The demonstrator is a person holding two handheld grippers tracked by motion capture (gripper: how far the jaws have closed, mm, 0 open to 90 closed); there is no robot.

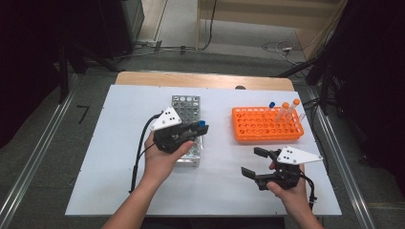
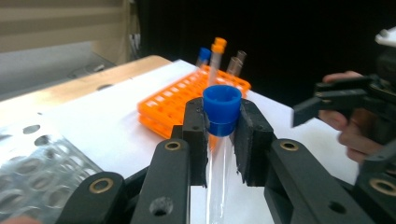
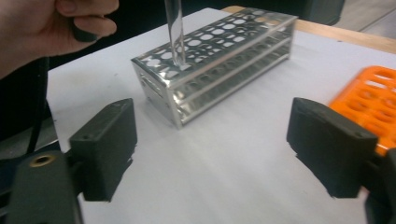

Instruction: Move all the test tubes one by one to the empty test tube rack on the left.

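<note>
My left gripper (image 1: 200, 126) is shut on a clear tube with a blue cap (image 2: 222, 105), gripped just below the cap. The tube (image 3: 175, 32) hangs upright over the near end of the metal rack (image 1: 186, 109). Its lower tip is level with the rack's top plate (image 3: 224, 51); I cannot tell whether it is inside a hole. My right gripper (image 1: 253, 162) stands open above the white table surface in front of the orange rack (image 1: 267, 125), with nothing between its pads (image 3: 107, 144).
Three capped tubes (image 1: 285, 109), two orange and one blue, stand at the far right corner of the orange rack (image 2: 173, 100). The white mat (image 1: 110, 181) covers the table, with its wooden edge (image 1: 205, 78) at the back. Cables lie on the floor beyond.
</note>
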